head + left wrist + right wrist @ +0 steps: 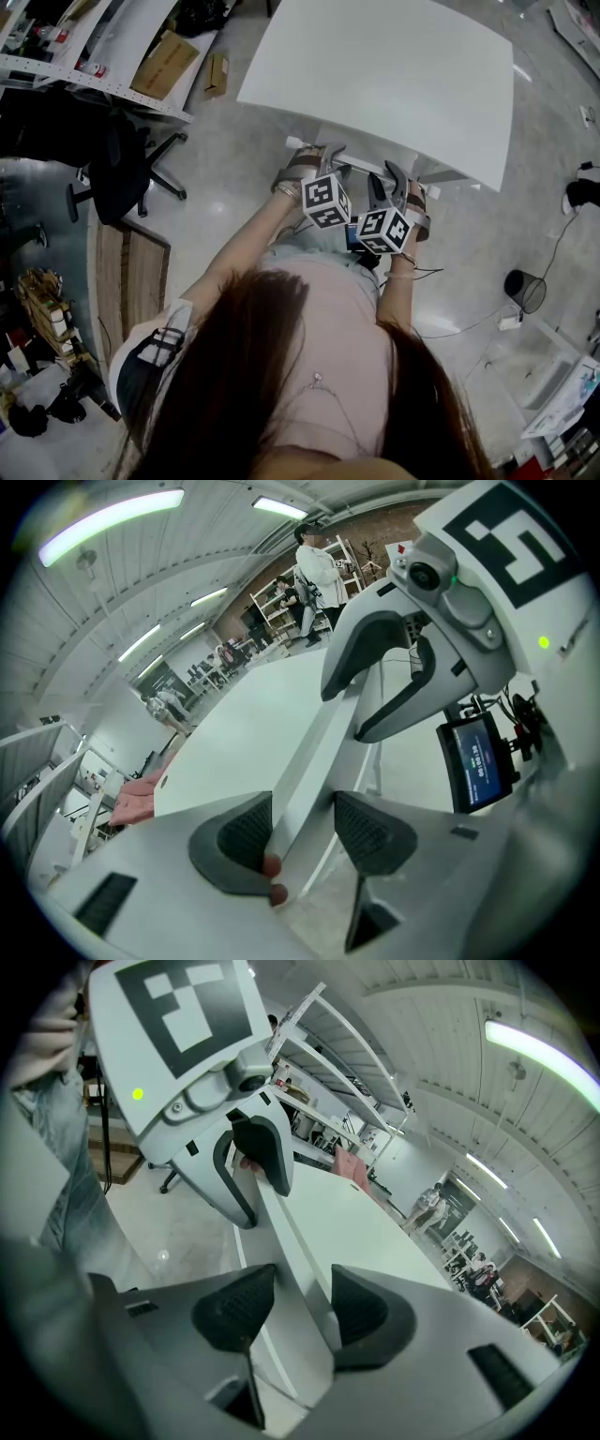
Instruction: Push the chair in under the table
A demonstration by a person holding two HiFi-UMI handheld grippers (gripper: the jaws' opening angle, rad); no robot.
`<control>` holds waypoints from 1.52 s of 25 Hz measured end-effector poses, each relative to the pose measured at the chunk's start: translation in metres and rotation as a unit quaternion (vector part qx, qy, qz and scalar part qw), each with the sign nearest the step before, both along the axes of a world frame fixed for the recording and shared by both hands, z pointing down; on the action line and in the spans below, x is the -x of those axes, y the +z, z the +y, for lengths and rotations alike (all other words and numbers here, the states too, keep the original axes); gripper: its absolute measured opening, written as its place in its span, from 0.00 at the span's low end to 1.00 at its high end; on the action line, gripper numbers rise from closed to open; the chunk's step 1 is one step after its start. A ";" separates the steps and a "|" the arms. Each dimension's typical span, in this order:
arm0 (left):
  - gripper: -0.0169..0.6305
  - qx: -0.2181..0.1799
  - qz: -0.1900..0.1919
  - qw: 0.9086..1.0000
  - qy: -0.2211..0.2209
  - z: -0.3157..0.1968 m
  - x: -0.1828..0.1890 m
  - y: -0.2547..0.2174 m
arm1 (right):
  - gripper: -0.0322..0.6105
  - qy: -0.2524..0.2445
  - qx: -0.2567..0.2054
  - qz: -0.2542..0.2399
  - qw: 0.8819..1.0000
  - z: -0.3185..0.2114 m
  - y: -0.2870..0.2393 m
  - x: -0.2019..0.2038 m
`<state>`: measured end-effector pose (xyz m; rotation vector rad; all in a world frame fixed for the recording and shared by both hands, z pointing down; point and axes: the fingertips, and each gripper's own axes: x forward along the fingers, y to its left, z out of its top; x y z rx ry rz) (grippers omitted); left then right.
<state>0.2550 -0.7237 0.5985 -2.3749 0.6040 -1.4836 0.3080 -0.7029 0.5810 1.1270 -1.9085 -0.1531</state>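
As it stands, chair backrest (364, 170) runs crosswise along the table (375, 75).

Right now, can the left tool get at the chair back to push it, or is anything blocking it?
Probably yes: the left tool looks shut on the top edge of the chair back, the right tool grips the same edge further along, and nothing sits between them.

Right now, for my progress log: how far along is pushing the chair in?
Done: left gripper and right gripper are both clamped on the chair back. In hand: it sits near the table edge, seat unseen, probably underneath. Left: perhaps a final nudge, then release.
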 end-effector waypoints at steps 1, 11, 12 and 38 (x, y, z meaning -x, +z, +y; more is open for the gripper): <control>0.35 0.000 0.000 1.000 0.000 -0.003 -0.001 0.000 | 0.37 0.000 0.000 0.000 1.000 -0.003 0.000 -0.001; 0.35 -0.004 0.001 1.000 0.001 -0.042 -0.018 -0.001 | 0.37 0.004 0.001 0.000 1.000 -0.042 0.000 -0.019; 0.35 -0.004 0.001 1.000 0.002 -0.045 -0.020 -0.002 | 0.37 0.004 -0.001 0.001 1.000 -0.045 -0.001 -0.020; 0.34 -0.018 0.016 1.000 0.005 -0.064 -0.034 0.001 | 0.37 -0.016 0.000 -0.002 1.000 -0.067 0.003 -0.035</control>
